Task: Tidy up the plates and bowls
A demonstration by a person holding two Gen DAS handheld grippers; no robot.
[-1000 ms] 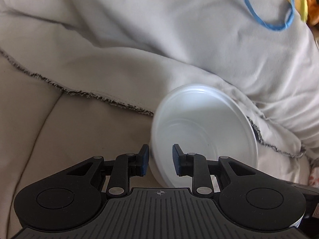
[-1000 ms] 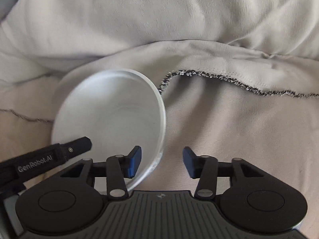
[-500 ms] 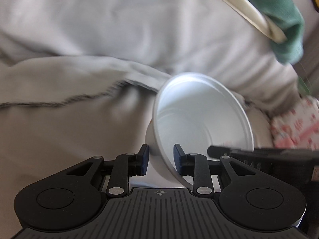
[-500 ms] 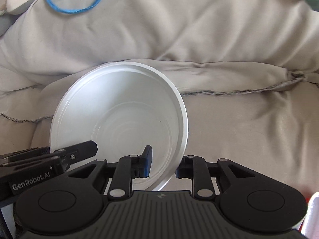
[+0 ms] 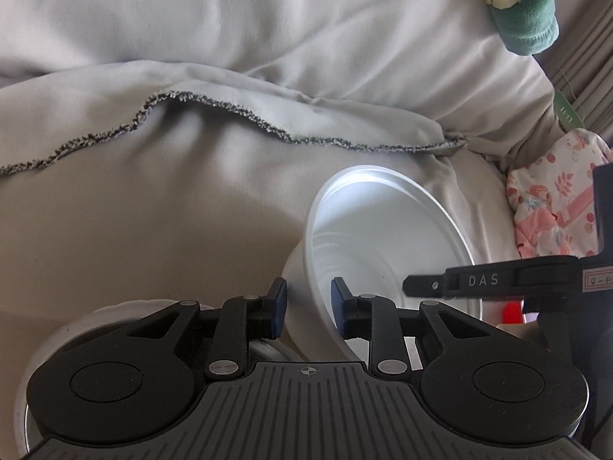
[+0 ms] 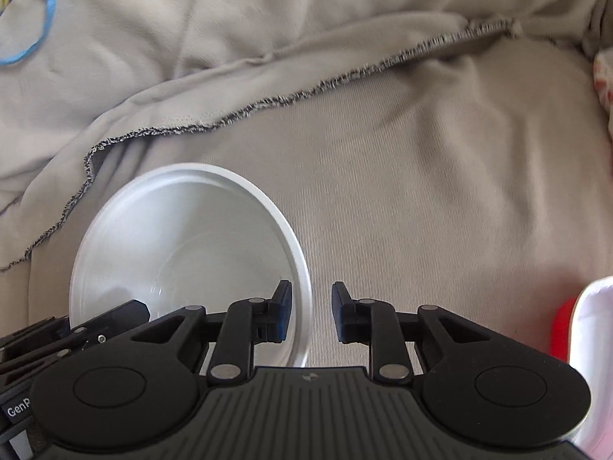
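A white plastic bowl [image 5: 387, 245] is tilted on its side above the beige sofa cover. My left gripper [image 5: 306, 303] straddles its left rim, one finger outside and one inside, and grips it. In the right wrist view the same bowl [image 6: 184, 245] has its right rim between the jaws of my right gripper [image 6: 309, 308], which grips it too. The right gripper's finger [image 5: 433, 287] reaches into the bowl in the left wrist view. A white plate or bowl rim [image 5: 115, 306] lies under my left gripper, mostly hidden.
Rumpled beige cloth with a frayed hem [image 5: 230, 107] covers the sofa. A green towel [image 5: 525, 4] and a pink patterned cloth [image 5: 551, 199] lie right. A blue band [image 6: 34, 38] lies left. A white dish edge [image 6: 590, 345] and something red [image 6: 561, 329] sit lower right.
Both grippers carried the bowl to the right and lower over the seat. The white rim under my left gripper has come into view. The right gripper's jaws are slightly wider.
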